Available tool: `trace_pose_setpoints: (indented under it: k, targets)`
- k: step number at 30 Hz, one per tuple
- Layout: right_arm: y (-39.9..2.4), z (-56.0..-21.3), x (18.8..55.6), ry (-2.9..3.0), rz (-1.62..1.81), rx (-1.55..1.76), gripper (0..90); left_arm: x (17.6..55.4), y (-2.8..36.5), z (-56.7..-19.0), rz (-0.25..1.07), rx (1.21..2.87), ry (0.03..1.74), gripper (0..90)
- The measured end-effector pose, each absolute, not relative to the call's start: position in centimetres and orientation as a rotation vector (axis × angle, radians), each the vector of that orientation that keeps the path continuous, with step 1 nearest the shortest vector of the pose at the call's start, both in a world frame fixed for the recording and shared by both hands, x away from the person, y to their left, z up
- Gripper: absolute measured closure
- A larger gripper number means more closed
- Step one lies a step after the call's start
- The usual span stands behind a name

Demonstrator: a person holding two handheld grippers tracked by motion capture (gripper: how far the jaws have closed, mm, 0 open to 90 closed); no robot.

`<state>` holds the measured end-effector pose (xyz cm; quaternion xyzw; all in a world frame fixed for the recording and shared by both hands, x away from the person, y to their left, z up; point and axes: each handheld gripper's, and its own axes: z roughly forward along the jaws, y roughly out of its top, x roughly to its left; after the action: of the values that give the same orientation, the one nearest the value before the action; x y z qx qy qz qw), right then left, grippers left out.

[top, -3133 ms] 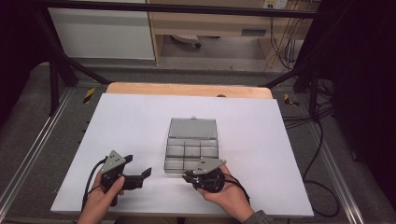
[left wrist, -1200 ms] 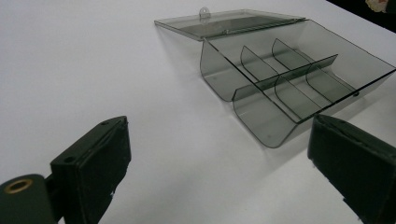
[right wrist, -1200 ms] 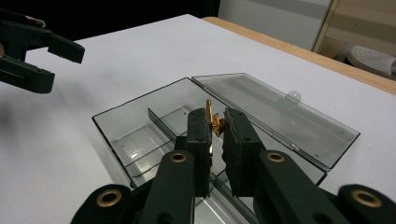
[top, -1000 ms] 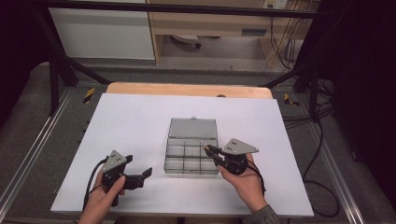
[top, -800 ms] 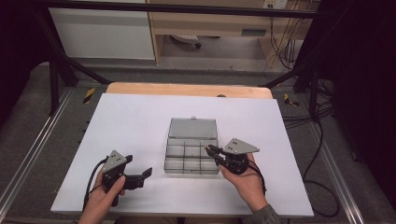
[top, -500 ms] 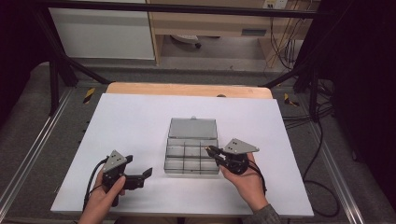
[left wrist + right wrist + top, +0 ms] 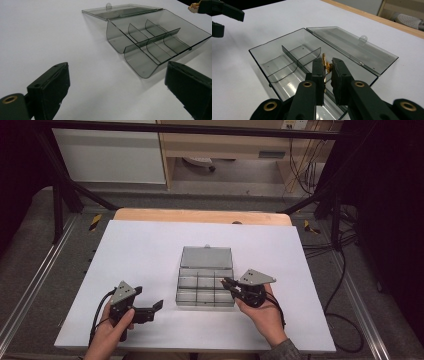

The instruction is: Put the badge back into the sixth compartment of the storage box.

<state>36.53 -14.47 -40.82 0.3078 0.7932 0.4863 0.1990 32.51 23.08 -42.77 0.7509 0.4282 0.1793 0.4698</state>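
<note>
The right gripper [image 7: 327, 68] is clamped on a small brass-coloured metal piece [image 7: 326, 67] above the open smoky-clear compartment box [image 7: 205, 280] on the white table [image 7: 150, 250]. The left gripper [image 7: 150, 309] rests near the box, jaws wide apart. No writing is legible.

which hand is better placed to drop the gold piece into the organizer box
Right: the right gripper already pinches the gold piece over the open box; the left gripper sits open, apart.
</note>
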Motion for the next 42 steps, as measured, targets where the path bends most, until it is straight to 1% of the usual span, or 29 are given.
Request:
trace_pose_setpoints:
  k: [42]
  targets:
    - [-14.1,-42.2,36.8,2.318,1.277,0.884,80.8,32.5,22.8,-43.0,0.431,1.87,1.039,6.4]
